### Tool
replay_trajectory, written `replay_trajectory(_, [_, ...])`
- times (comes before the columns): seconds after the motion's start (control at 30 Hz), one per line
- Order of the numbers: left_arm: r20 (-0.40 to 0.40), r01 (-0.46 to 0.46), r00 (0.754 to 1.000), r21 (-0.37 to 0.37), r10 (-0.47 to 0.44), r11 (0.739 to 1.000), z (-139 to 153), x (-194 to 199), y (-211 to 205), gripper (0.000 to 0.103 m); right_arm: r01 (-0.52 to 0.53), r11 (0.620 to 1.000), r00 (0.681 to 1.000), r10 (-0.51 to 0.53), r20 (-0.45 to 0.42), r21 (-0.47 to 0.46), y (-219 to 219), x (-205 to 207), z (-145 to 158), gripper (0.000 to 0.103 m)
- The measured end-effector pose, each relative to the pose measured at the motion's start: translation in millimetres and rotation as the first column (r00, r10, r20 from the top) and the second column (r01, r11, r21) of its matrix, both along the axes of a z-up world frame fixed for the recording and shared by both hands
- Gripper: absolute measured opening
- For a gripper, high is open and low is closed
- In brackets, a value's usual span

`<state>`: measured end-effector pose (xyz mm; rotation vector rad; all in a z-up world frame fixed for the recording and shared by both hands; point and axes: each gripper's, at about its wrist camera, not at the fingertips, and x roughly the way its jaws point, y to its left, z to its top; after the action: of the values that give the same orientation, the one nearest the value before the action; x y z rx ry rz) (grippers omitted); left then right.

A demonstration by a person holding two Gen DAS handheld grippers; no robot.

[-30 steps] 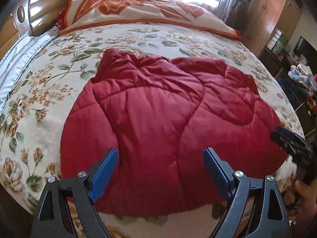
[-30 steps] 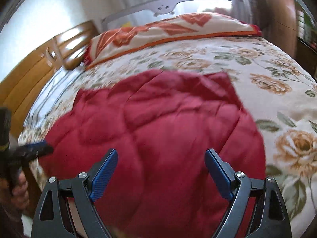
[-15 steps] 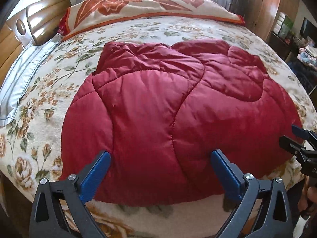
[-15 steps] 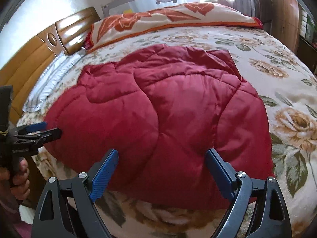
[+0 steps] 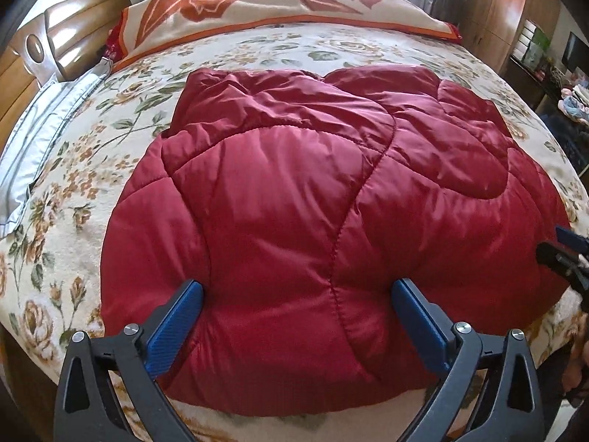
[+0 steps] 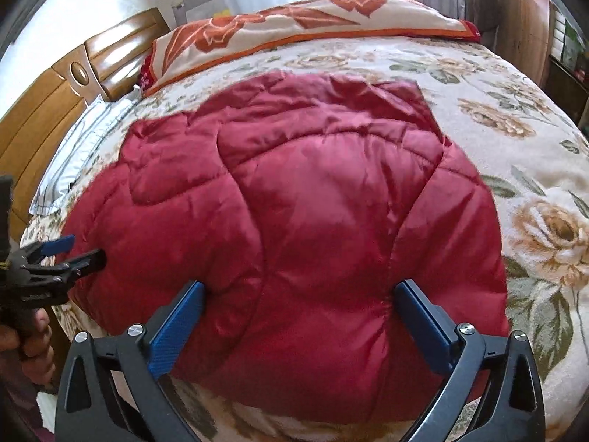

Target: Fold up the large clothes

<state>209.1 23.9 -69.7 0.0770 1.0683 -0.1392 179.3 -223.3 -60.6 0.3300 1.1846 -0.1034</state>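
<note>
Covering the bed is a cream floral blanket (image 5: 92,169) on which the folded red quilted jacket (image 5: 324,213) lies near the close edge, its puffy panels divided by curved stitched seams. An orange-patterned pillow (image 5: 279,3) lies along the far side, a grey striped pillow (image 5: 48,125) sits beside the wooden headboard (image 5: 62,33) at left, and a wooden wardrobe (image 5: 493,7) with cluttered shelves stands at right. The jacket's near hem stops just short of the bed's edge, with bare blanket open on both flanks and beyond the collar end. The left gripper (image 5: 296,316) hovers over the near hem with its blue pads spread wide and nothing pinched between them. The right gripper (image 6: 300,316) is likewise above the hem, its jaws opening, the fabric below untouched by the pads. In the right wrist view the left gripper appears at the left margin, held by a hand (image 6: 27,346); in the left wrist view the right gripper's tip shows at the right margin. Compared with a second ago, both pairs of pads stand further apart, and the left view has drawn nearer, so the jacket fills more of it.
</note>
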Motion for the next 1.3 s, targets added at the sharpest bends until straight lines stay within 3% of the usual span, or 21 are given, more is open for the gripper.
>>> replay_trajectory(0.2, [-0.001, 0.003, 1.000, 0.006, -0.003, 1.000, -2, 4, 0, 0.103, -0.014, 1.000, 0.999, 0.013, 0.042, 0.019, 1, 12, 13, 0.097])
replay_trajectory(0.33, [-0.002, 0.006, 1.000, 0.005, -0.006, 1.000, -3, 5, 0, 0.103, -0.049, 0.999, 0.999, 0.049, -0.012, -0.014, 5, 26, -4, 0.099])
replay_trajectory(0.5, [-0.006, -0.006, 1.000, -0.006, 0.006, 1.000, 2, 17, 3, 0.102, -0.019, 1.000, 0.999, 0.020, -0.043, 0.024, -10, 41, -25, 0.100])
replay_trajectory(0.67, [0.013, -0.052, 0.999, -0.036, 0.052, 0.998, 14, 29, 14, 0.102, -0.005, 0.999, 0.998, 0.007, -0.060, 0.035, -18, 49, -31, 0.100])
replay_trajectory(0.77, [-0.017, -0.059, 0.998, -0.040, 0.059, 0.997, 4, 37, 19, 0.103, -0.007, 0.999, 0.998, 0.009, -0.055, 0.031, -16, 46, -32, 0.100])
replay_trajectory(0.87, [-0.038, -0.058, 0.998, -0.032, 0.056, 0.998, -6, 42, 20, 0.103, -0.002, 1.000, 0.999, 0.003, -0.048, 0.024, -15, 45, -24, 0.099])
replay_trajectory(0.93, [-0.035, -0.052, 0.998, -0.022, 0.051, 0.998, -5, 43, 18, 0.103, -0.005, 1.000, 1.000, 0.005, -0.013, 0.012, -13, 44, -7, 0.088])
replay_trajectory(1.03, [-0.036, -0.048, 0.998, -0.006, 0.048, 0.999, -7, 50, 15, 0.103, -0.028, 1.000, 0.999, 0.028, 0.024, 0.010, -10, 42, 10, 0.088])
replay_trajectory(1.17, [-0.034, -0.042, 0.999, 0.005, 0.042, 0.999, -9, 55, 12, 0.103, -0.030, 0.999, 0.998, 0.032, -0.052, 0.033, -15, 48, -20, 0.092])
replay_trajectory(1.3, [-0.040, -0.040, 0.998, 0.011, 0.041, 0.999, -14, 61, 11, 0.103, -0.012, 0.998, 0.998, 0.016, -0.066, 0.054, -23, 57, -33, 0.096])
